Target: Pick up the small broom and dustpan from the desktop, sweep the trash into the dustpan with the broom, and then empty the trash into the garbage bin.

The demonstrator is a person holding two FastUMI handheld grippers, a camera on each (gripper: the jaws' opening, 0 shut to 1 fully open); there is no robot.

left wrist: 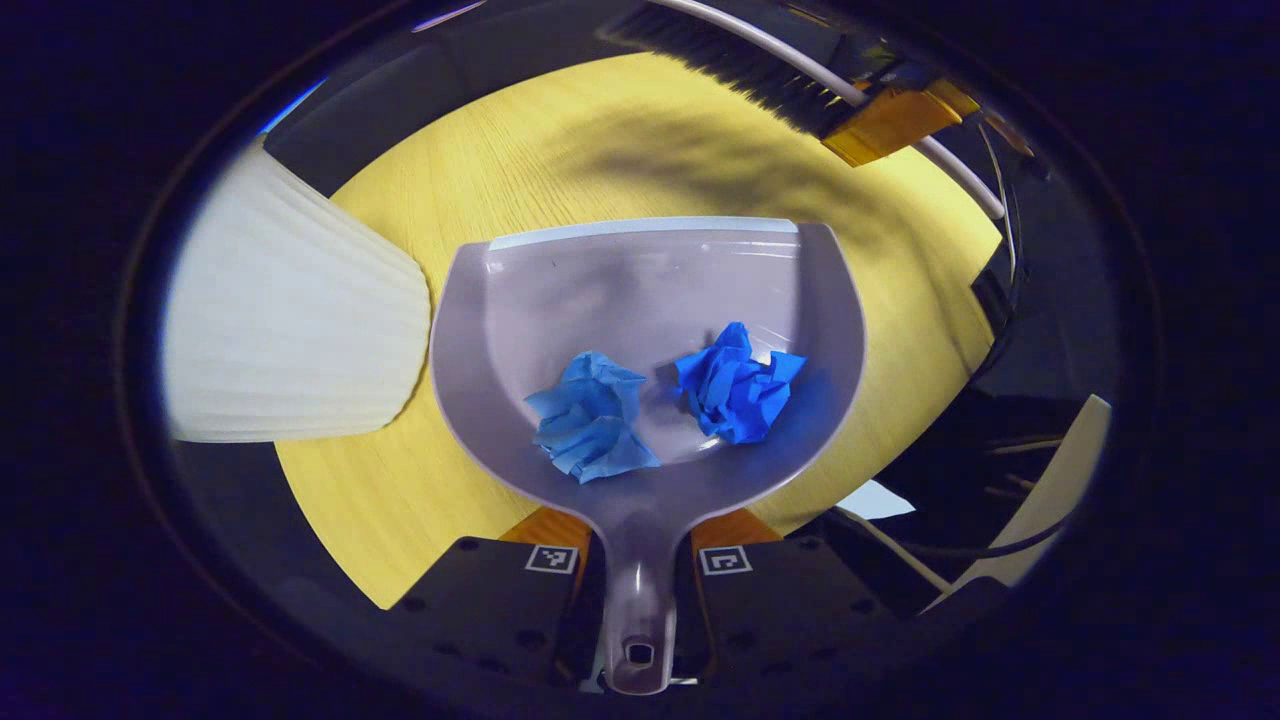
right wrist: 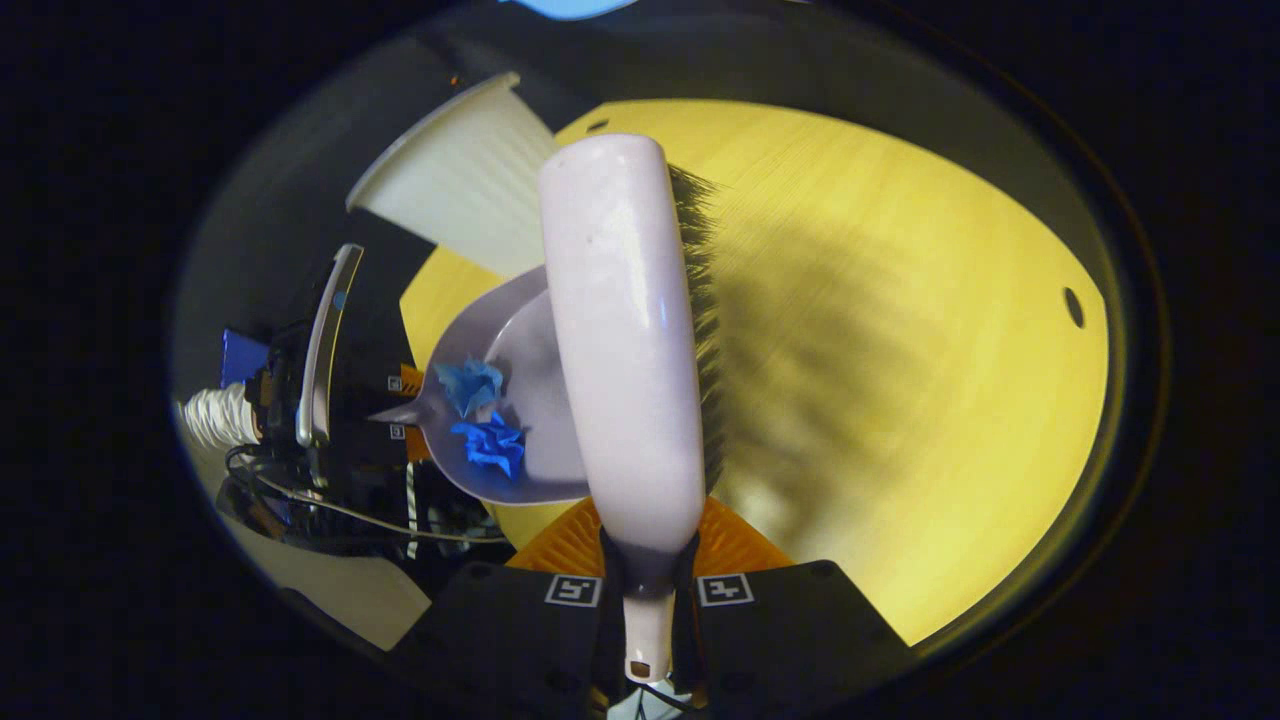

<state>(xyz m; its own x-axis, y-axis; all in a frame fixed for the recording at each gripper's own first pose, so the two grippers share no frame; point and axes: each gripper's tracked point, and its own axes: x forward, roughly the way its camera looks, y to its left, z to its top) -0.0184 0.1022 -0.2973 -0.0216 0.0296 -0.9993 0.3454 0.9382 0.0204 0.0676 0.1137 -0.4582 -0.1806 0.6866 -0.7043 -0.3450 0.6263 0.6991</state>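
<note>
In the left gripper view, off to the left of my fingers, stands the white ribbed garbage bin [left wrist: 290, 330] at the edge of the yellow bench [left wrist: 620, 140]. Straight ahead, my left gripper [left wrist: 640, 570] is clamped on the handle of the grey dustpan [left wrist: 640, 290], one finger pressing each side. The pan sits level over the bench, and two crumpled blue paper balls [left wrist: 590, 415] [left wrist: 738, 383] lie side by side in its bowl, close to the handle end. Far ahead and to the right, the broom [left wrist: 750, 70] hangs with its dark bristles pointing down, held by my other gripper.

The right gripper view gives what that one lacks: my right gripper [right wrist: 648, 585] is closed on the broom's neck, and the white back of the broom [right wrist: 625, 330] runs straight away from my fingers, bristles turned to the right. To the left of it I see the dustpan [right wrist: 500, 360] from the side with both blue balls [right wrist: 470, 385] [right wrist: 490, 445] inside, the bin [right wrist: 460, 175] beyond it, and a loose cable [right wrist: 330, 510] further left. To the right, the broom's shadow falls on the bench [right wrist: 950, 400].
</note>
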